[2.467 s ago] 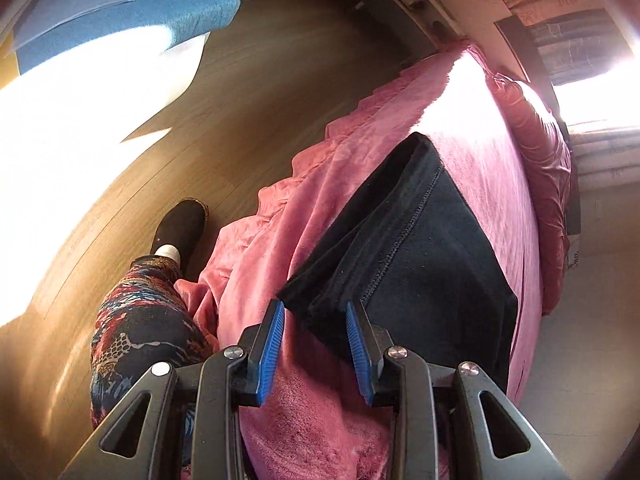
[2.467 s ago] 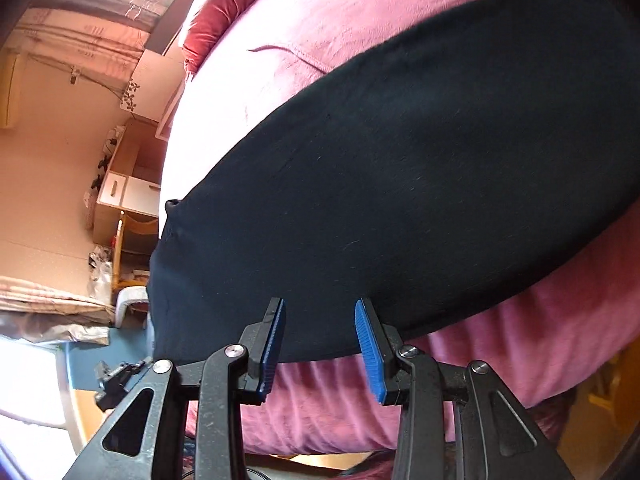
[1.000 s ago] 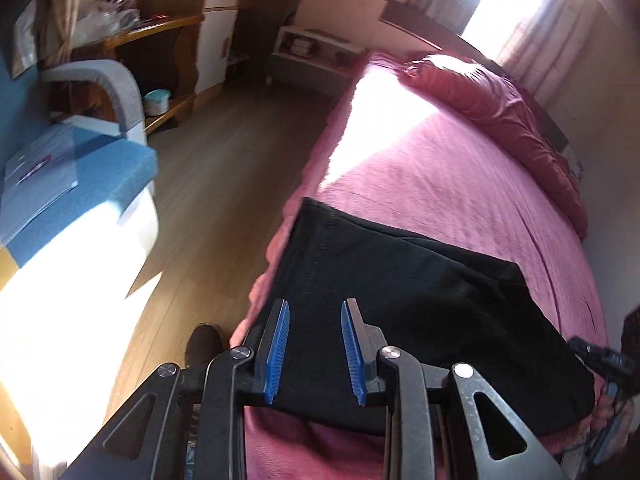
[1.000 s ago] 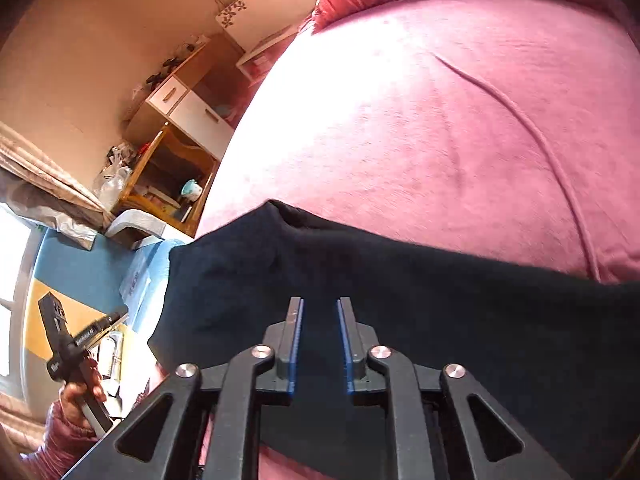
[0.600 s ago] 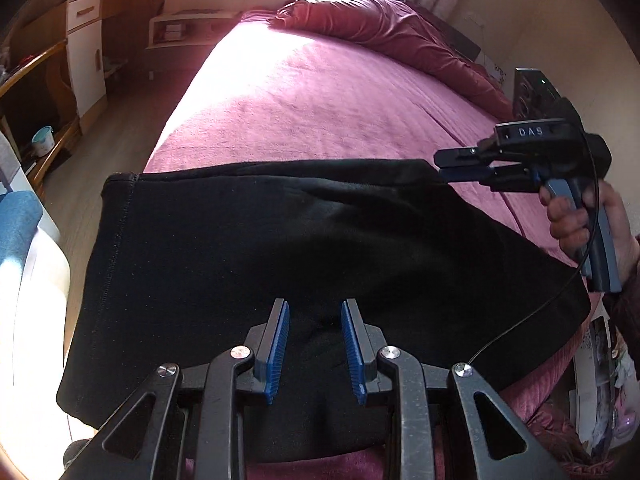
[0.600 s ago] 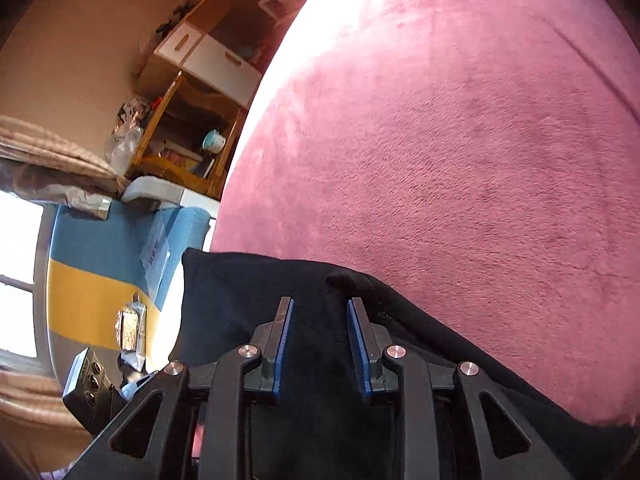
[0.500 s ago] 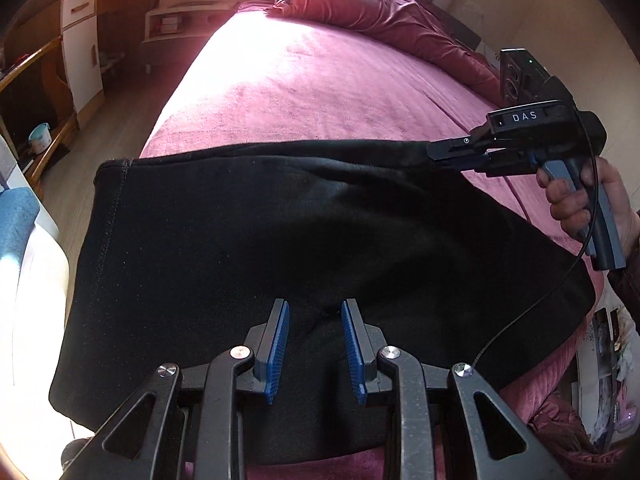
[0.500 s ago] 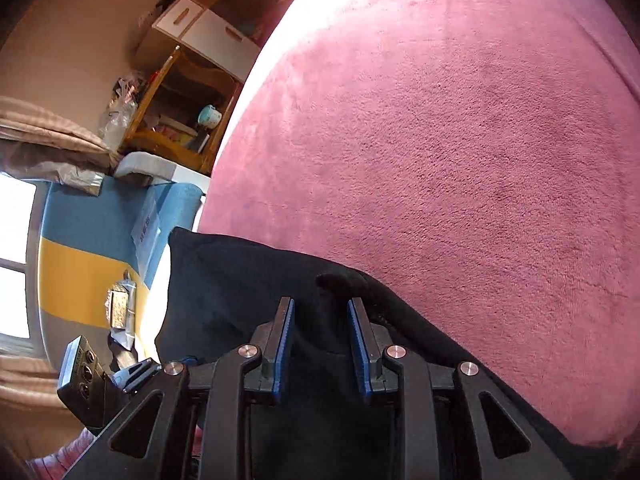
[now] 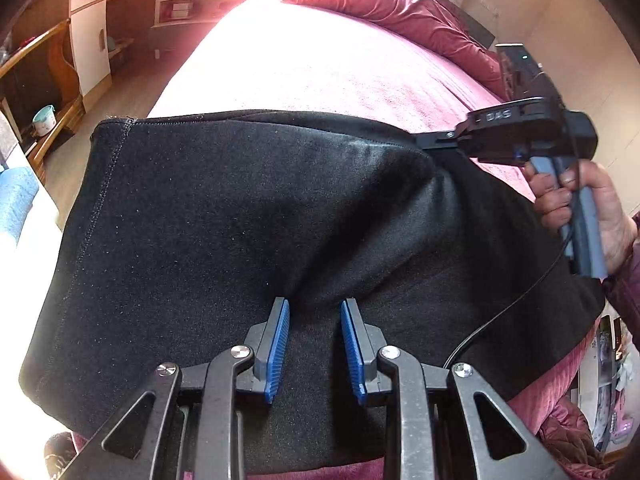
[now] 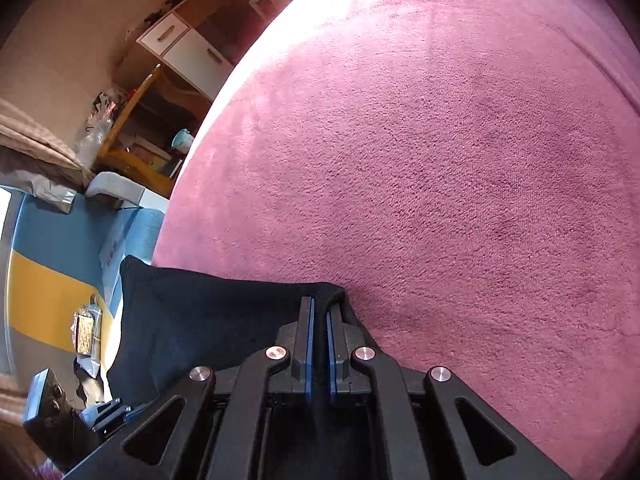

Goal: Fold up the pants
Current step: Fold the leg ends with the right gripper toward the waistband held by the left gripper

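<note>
Black pants (image 9: 240, 220) lie folded across the near part of a pink bed (image 9: 320, 68). My left gripper (image 9: 314, 312) is open just above the pants' near middle, its blue pads apart over a fabric ridge. My right gripper (image 10: 319, 312) is shut on the far edge of the pants (image 10: 208, 312), pinching a lifted fold over the pink bedspread (image 10: 440, 160). In the left wrist view the right gripper (image 9: 424, 142) shows at the right, gripping the pants' far edge, held by a hand (image 9: 592, 208).
A red pillow (image 9: 400, 12) lies at the bed's head. A wooden desk with white drawers (image 9: 88, 40) and a low shelf (image 9: 188, 4) stand left of the bed. A blue and yellow surface (image 10: 44, 264) lies beyond the bed's left edge.
My right gripper has closed on the far edge of the pants and lifted it slightly. My left gripper has stayed open over the pants' near part.
</note>
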